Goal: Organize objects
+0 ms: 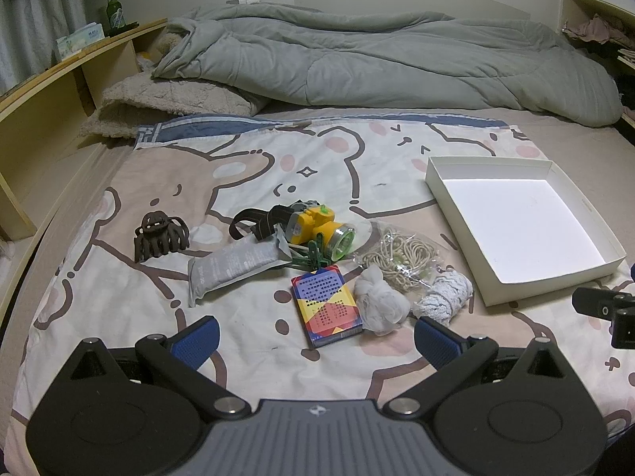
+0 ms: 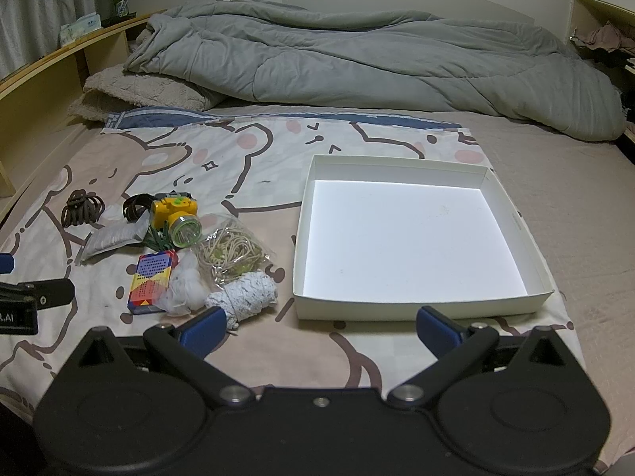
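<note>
A white box (image 2: pixel 512 214) sits empty on a cartoon-print sheet (image 2: pixel 246 341), while the clutter to be sorted lies heaped just to its left: a yellow headlamp (image 1: pixel 317 230), card pack (image 1: pixel 327 309), bagged cord (image 1: pixel 401 258), hair claw (image 1: pixel 160 236) and grey pouch (image 1: pixel 234 267). Both the left gripper (image 1: pixel 315 337) and right gripper (image 2: pixel 319 327) hover spread wide, holding nothing; by the look of it, sorting has yet to begin.

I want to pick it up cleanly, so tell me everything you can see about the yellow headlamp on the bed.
The yellow headlamp lies on its side on the cartoon bedspread, its round green-rimmed clear lens facing the camera. The body looks like hard plastic, with a green button on top. A dark strap loops out behind it. It rests against green clothespins and beside the bagged beige cords. No gripper touches it.
</note>
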A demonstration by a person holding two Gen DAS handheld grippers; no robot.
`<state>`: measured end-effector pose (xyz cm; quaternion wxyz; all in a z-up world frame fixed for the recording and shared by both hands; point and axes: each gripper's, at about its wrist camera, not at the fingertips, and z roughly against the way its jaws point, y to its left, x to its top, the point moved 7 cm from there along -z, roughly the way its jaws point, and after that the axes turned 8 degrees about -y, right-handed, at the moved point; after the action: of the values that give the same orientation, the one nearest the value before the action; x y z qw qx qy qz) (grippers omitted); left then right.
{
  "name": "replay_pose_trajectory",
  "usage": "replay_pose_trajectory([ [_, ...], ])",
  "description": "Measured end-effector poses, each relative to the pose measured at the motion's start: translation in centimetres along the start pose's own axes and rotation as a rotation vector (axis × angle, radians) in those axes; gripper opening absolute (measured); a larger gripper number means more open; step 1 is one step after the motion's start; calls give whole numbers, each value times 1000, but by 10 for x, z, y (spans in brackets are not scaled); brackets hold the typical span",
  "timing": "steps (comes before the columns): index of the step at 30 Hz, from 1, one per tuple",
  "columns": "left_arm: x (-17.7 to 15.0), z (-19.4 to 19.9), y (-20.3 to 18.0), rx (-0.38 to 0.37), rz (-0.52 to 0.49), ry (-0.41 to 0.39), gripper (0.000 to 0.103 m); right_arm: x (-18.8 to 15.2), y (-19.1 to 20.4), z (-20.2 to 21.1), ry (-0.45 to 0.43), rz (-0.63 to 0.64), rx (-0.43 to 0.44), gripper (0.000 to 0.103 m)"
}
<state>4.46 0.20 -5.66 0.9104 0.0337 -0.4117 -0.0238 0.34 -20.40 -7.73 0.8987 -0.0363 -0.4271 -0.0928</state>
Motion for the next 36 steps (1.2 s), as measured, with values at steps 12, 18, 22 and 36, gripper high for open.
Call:
replay_pose_trajectory([
  [12, 0, 0, 0, -1, 0, 1, 103, -1, 0, 0, 1, -3, -4, 103],
  [18, 0, 0, 0, -2, -1, 1, 103, -1, 1, -1, 2, -3, -4, 103],
  [22, 0, 0, 0, -3, -1, 2, 103, -1, 0, -1, 2, -5, -6, 103],
  [36, 0, 0, 0, -4, -2, 1, 103, -3, 2, -1, 4, -8, -9, 103],
])
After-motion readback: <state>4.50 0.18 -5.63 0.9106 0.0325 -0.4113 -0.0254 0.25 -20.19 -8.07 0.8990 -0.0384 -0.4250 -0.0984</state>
